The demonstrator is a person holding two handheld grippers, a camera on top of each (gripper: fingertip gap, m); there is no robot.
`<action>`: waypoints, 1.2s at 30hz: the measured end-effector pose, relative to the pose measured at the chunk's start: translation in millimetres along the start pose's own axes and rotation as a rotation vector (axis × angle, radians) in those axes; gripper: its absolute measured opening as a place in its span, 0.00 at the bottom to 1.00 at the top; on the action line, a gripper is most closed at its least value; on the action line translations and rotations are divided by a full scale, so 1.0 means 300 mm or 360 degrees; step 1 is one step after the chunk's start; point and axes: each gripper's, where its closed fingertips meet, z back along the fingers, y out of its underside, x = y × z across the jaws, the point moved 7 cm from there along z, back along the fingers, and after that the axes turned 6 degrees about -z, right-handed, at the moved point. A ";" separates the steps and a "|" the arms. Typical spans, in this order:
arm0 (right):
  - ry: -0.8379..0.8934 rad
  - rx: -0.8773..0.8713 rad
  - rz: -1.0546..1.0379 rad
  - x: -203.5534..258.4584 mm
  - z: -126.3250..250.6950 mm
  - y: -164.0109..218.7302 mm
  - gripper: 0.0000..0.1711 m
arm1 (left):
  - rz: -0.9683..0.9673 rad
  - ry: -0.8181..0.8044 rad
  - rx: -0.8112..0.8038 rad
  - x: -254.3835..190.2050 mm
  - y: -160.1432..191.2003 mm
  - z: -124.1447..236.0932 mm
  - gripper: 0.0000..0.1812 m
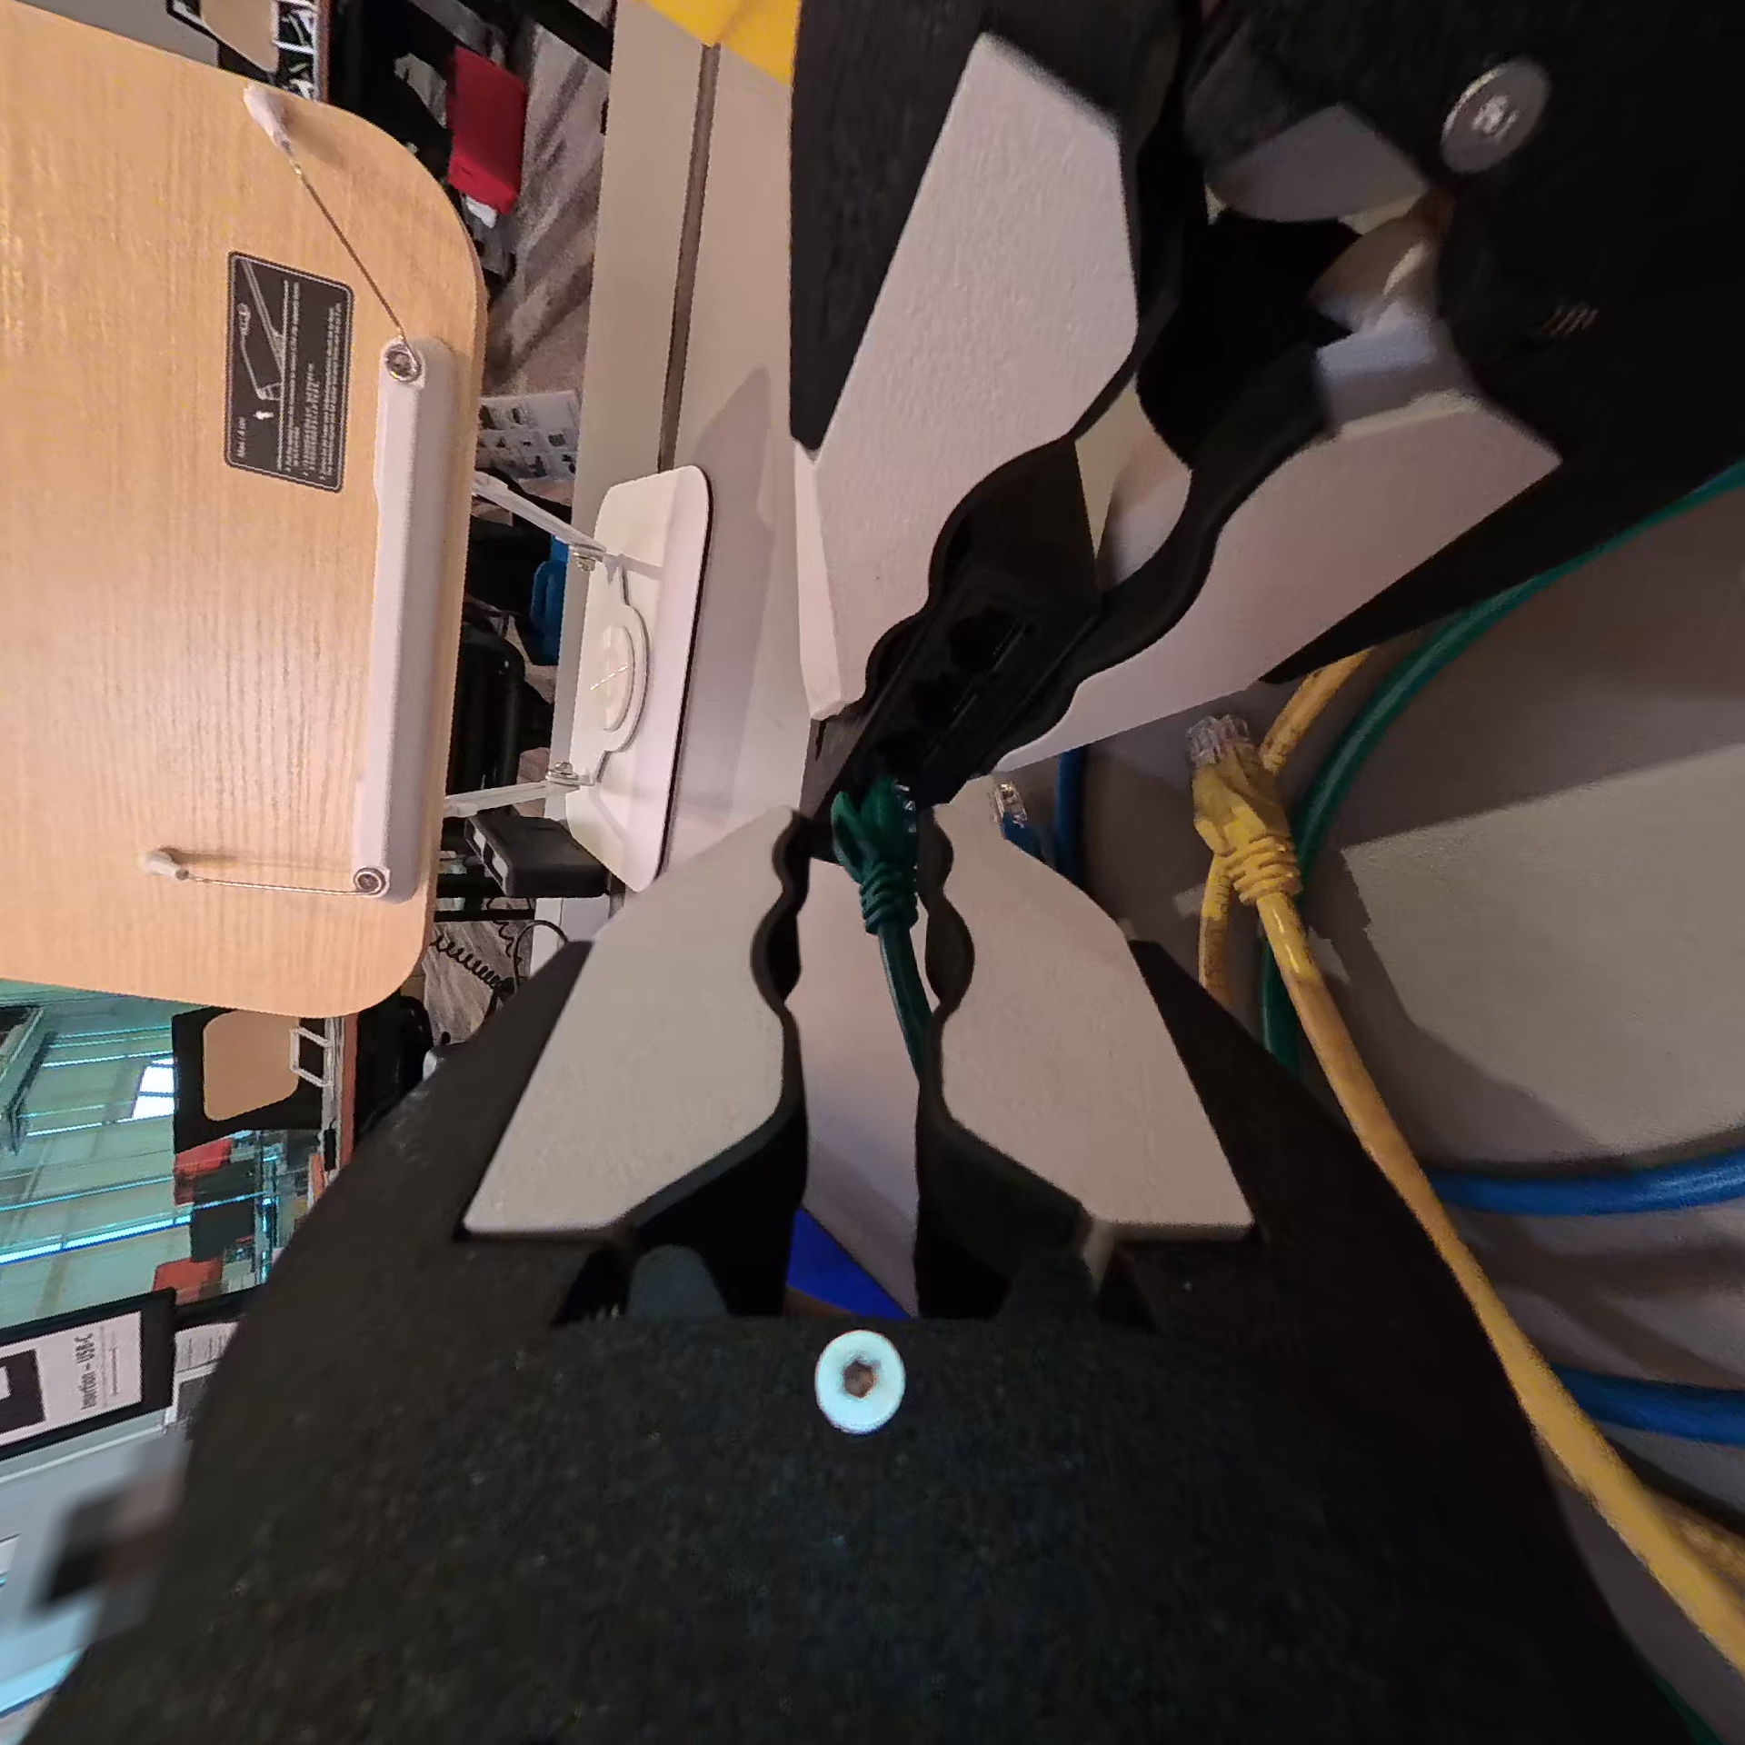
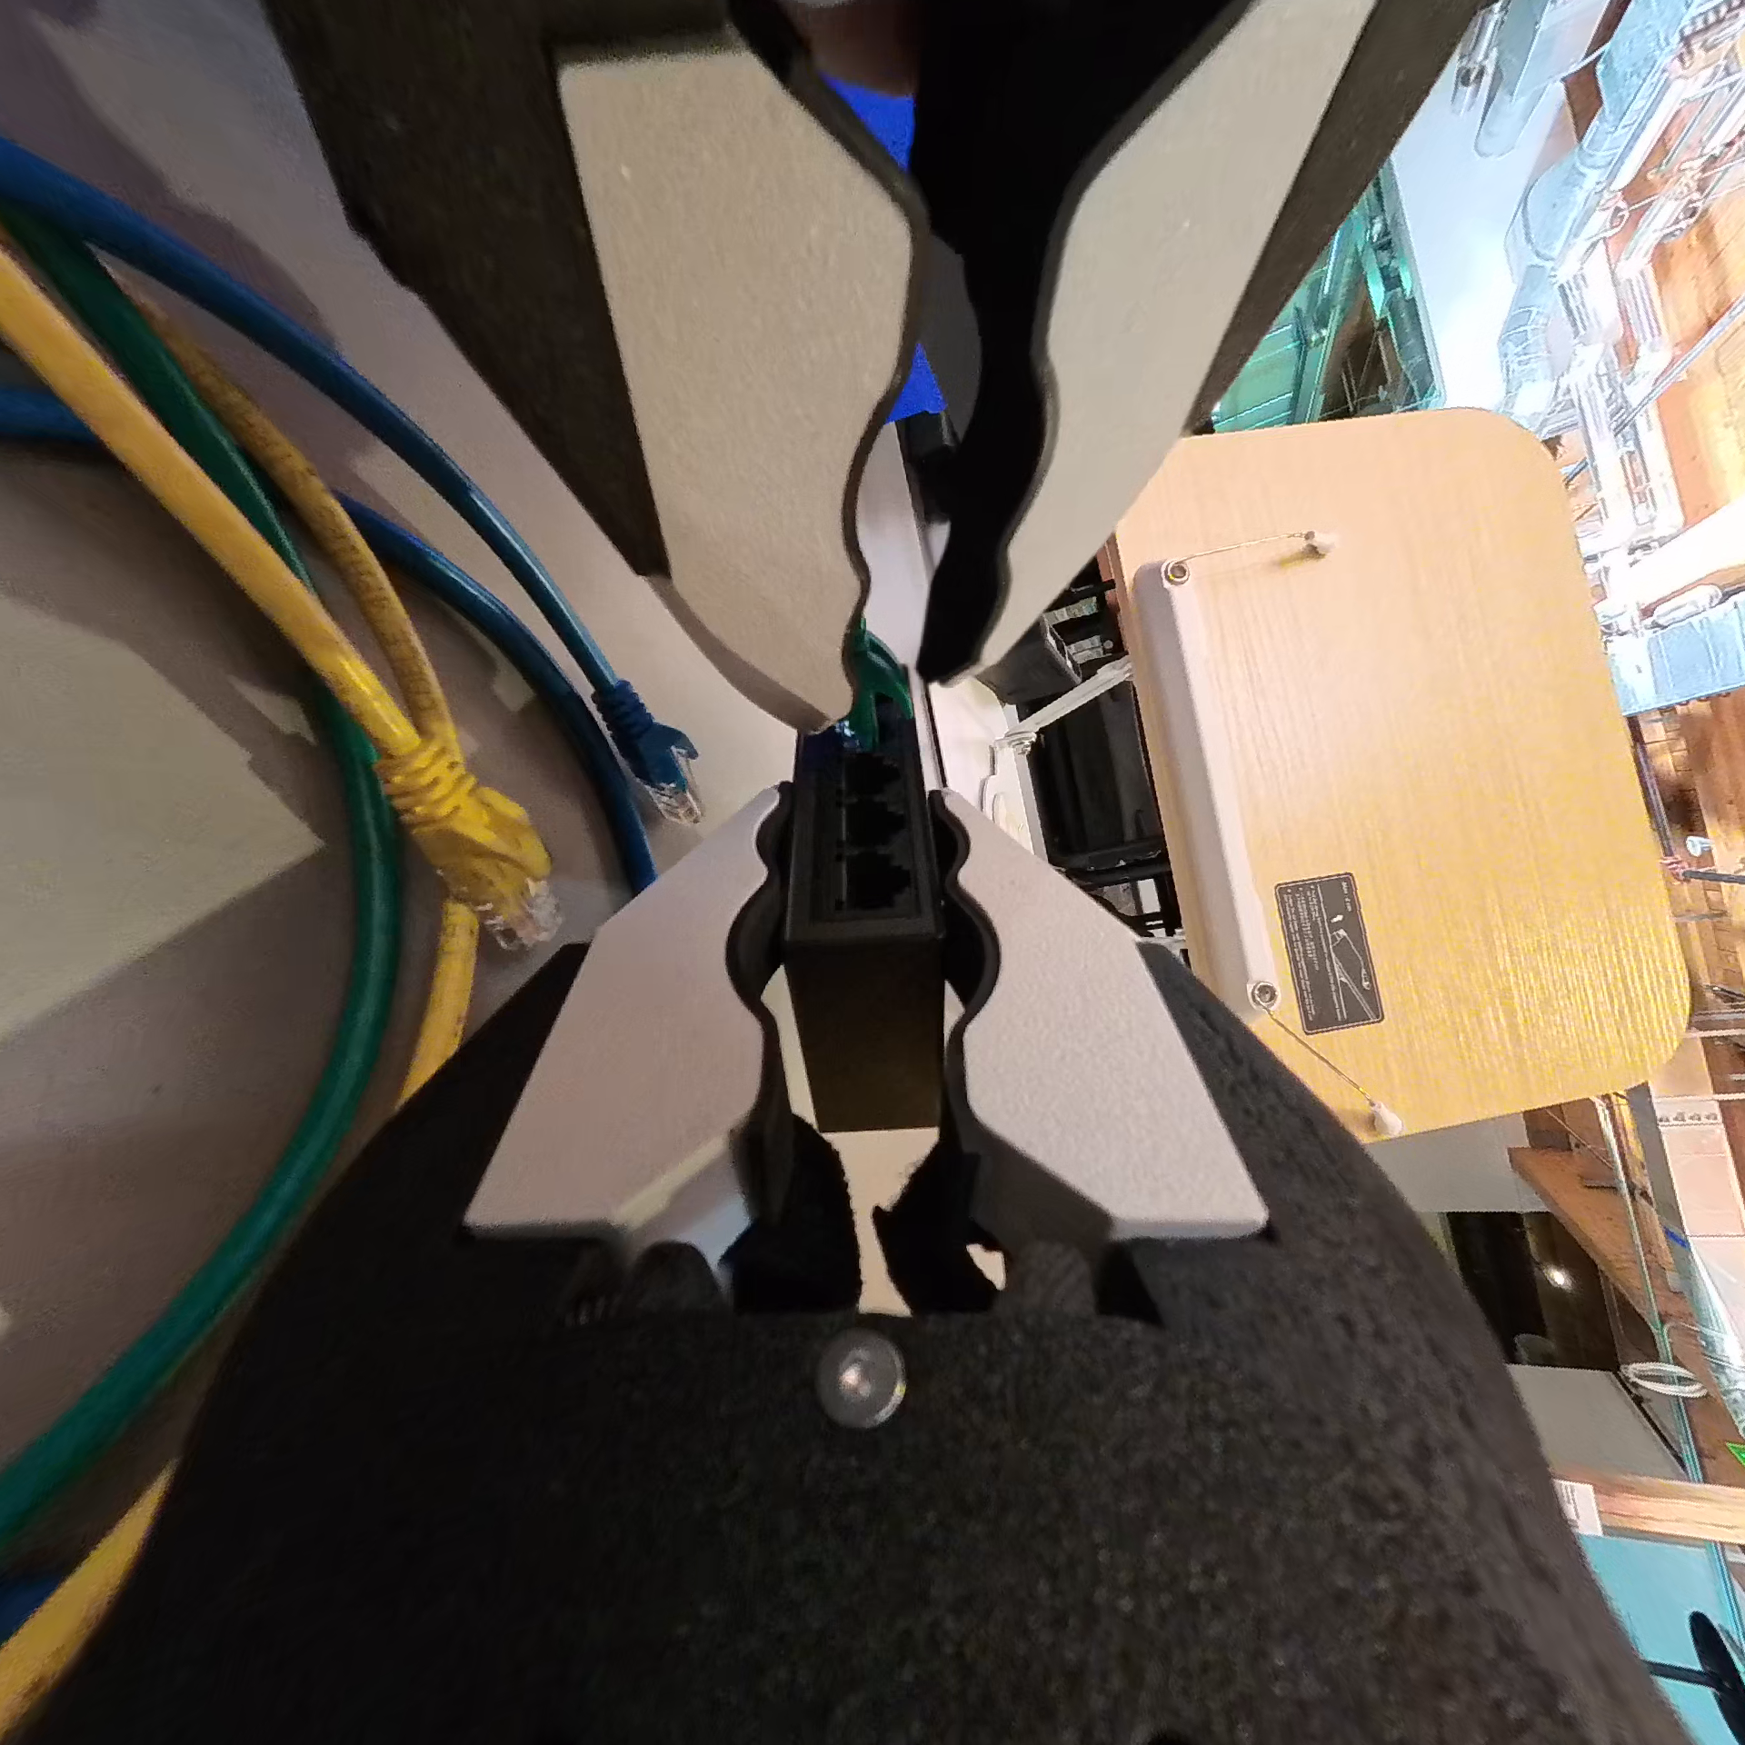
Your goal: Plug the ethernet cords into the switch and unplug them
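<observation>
The right tool (image 2: 859,831) was clamped on the black switch (image 2: 864,944), at the centre of the right wrist view, its port face turned away from the camera toward the other tool. At least three ports showed empty along that face. The left tool (image 1: 859,850) stood narrowly parted around the green cord (image 1: 883,888), whose plug sat at the far end of the switch, at the centre of the left wrist view; whether the fingers actually pinched the plug or merely flanked it could not be told, and neither could whether the plug was fully seated or only at the mouth of the port.

The yellow cord (image 2: 463,812) and the blue cord (image 2: 652,736) lay loose on the grey surface (image 2: 142,850) at the left of the right wrist view, plugs free and well apart from the switch.

By that reading the task was early: one cord was at its port, two waited, and all the unplugging was still to come, unless this was the last cord coming out, which the views could not settle
</observation>
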 end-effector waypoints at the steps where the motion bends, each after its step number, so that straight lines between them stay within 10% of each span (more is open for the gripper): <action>1: -0.0003 -0.0001 -0.0005 0.000 0.000 0.000 0.16 | 0.0002 -0.0010 0.0000 0.002 0.000 0.001 0.13; 36: 0.0025 0.0067 -0.0045 -0.006 -0.007 -0.010 0.17 | 0.0162 -0.0015 0.0030 0.000 -0.002 -0.002 0.07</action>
